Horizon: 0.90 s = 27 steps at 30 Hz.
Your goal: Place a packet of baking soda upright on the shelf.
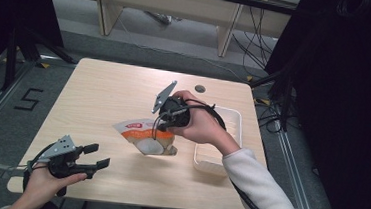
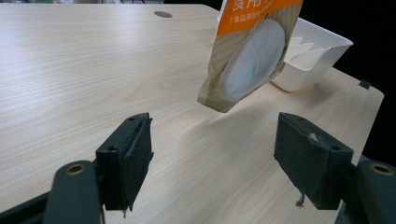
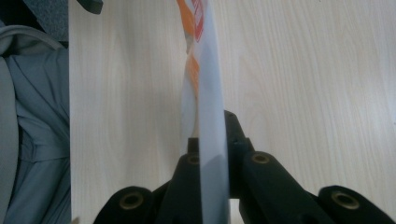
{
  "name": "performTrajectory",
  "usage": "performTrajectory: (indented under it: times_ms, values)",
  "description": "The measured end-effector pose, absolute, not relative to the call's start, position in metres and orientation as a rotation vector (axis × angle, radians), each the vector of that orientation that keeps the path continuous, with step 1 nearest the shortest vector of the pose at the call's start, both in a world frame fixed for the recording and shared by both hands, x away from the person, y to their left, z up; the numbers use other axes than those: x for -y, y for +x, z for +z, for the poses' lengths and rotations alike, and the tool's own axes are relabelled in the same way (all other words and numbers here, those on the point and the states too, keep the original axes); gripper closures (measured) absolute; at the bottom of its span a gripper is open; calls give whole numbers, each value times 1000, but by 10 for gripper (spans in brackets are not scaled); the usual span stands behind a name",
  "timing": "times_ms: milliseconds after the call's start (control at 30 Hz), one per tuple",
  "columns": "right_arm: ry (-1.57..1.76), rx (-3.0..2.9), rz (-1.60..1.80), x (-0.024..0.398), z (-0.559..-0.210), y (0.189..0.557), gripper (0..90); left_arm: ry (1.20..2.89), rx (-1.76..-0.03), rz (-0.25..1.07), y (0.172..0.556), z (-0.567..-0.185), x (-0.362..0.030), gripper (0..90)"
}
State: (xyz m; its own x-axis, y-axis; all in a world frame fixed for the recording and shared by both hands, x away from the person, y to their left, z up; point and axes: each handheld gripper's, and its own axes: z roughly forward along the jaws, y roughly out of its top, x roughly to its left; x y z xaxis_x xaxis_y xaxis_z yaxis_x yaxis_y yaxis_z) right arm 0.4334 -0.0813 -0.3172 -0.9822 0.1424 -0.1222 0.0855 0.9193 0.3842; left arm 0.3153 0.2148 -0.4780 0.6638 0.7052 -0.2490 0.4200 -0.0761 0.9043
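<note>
1. Ahead of the left gripper [image 1: 100,157], whose fingers [image 2: 126,161] stand wide apart, bare bench [image 1: 104,93] runs clear up to the pouch [image 2: 250,56].
2. The pouch hangs lifted off the bench, pinched between the right gripper's [image 1: 164,131] fingers [image 3: 238,135], blocking the path straight ahead.
3. Beyond the pouch, the white tray [image 2: 322,49] stands at the bench's edge.
4. Left of the left fingers, bench lies open.

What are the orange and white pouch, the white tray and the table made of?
The orange and white pouch looks like thin printed plastic film or coated paper; it hangs flat with a smooth face. The white rectangular tray seems moulded plastic, with thin walls and inner ridges. The pale table appears to be matte wood-grain laminate, though real wood can't be ruled out.
</note>
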Motion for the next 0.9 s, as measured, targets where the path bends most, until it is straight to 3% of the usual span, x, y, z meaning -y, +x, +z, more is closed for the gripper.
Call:
performTrajectory:
  times_ms: [900]
  values:
    - [206, -2906, 585, 103, -299, 436, 900, 1714, -922, 301, 316, -479, -213, 270]
